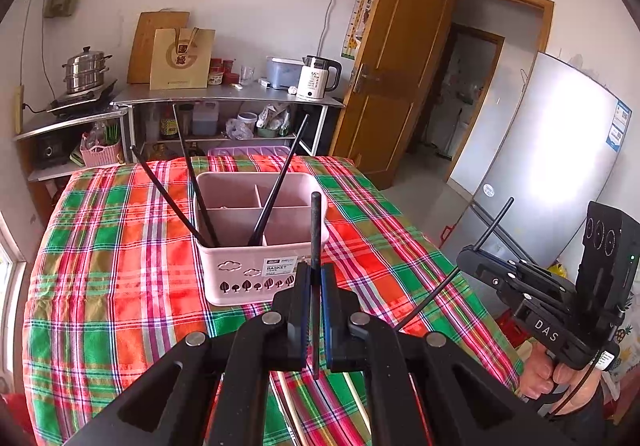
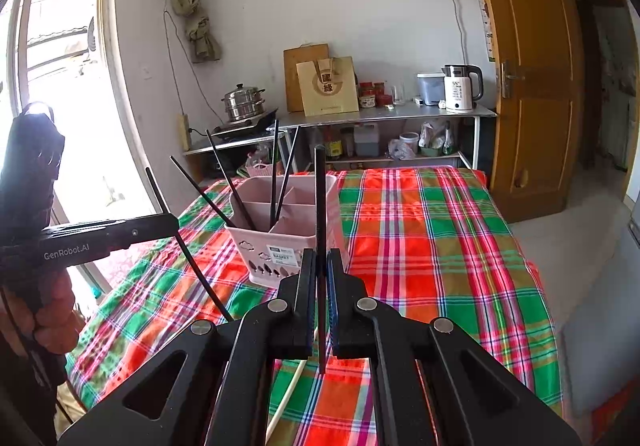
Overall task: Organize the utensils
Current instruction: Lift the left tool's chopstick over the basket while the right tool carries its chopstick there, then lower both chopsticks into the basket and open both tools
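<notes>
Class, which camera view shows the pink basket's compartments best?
The left wrist view: it looks down into the pink basket, so the dividers and the black chopsticks inside show clearly. The right wrist view shows the basket from lower, partly behind the chopstick in the right hand-held gripper.

The right gripper (image 2: 319,266), its fingers (image 2: 304,286) clamped on an upright black chopstick (image 2: 320,206), hangs over a counter under a plaid cloth (image 2: 432,246). Just beyond stands a pink divided basket (image 2: 292,242) holding several black chopsticks (image 2: 276,174). At left, the left gripper (image 2: 172,224), held in a person's hand (image 2: 48,326), grips another black chopstick (image 2: 192,258). A pale chopstick (image 2: 288,394) lies on the cloth below.
</notes>
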A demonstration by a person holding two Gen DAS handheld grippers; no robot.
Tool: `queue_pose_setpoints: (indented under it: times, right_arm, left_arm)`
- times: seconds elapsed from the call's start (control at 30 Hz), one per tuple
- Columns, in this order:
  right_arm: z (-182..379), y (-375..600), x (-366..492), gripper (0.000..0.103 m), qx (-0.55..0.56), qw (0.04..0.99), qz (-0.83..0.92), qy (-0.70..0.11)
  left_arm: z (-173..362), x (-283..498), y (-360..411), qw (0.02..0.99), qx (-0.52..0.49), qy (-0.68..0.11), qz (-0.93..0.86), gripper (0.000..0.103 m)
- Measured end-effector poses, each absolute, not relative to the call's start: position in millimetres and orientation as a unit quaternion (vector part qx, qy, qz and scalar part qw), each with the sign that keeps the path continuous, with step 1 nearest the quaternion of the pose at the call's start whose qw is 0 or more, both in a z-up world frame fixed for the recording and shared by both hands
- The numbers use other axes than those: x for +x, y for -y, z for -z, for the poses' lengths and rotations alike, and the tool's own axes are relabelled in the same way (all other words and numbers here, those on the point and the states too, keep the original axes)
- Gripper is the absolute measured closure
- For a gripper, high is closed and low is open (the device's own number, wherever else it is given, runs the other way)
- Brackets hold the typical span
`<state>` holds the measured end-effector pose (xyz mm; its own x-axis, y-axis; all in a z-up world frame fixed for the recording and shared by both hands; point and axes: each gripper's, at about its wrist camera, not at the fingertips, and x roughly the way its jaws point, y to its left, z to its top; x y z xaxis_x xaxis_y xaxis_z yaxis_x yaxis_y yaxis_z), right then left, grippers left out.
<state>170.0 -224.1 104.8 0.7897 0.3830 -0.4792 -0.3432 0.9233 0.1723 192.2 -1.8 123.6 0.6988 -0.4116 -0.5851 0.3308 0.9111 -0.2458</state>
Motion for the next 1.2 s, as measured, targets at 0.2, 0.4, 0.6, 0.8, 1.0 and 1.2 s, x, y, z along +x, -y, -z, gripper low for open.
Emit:
queue_pose_setpoints:
  times: [0.2, 0.4, 0.6, 0.8, 1.0, 1.2]
  right_arm:
    - [-120, 212, 175, 0.098, 0.04, 0.946, -0.209, -0.246]
    - [-143, 191, 187, 0.098, 0.036, 0.948, -0.226, -0.22]
    - [-161, 166, 207, 0.098, 0.028, 0.949, -0.243, -0.2]
    - [-173, 151, 231, 0.098, 0.034, 0.951, -0.245, -0.185]
    - [-175, 144, 254, 0.098, 0.046, 0.953, -0.24, -0.177]
    - [-163, 137, 270, 0.098, 0.048, 0.953, -0.236, -0.186]
  left_arm:
    - [-145, 198, -14, 0.926, -0.061, -0.32, 0.192, 0.099]
    - [-178, 209, -29, 0.937, -0.052, -0.297, 0.175, 0.099]
    - [-206, 229, -46, 0.946, -0.068, -0.273, 0.159, 0.099]
    - [-223, 251, -52, 0.954, -0.065, -0.256, 0.145, 0.099]
    - [-222, 274, -59, 0.956, -0.068, -0.25, 0.135, 0.099]
    - [-208, 290, -59, 0.955, -0.063, -0.256, 0.138, 0.099]
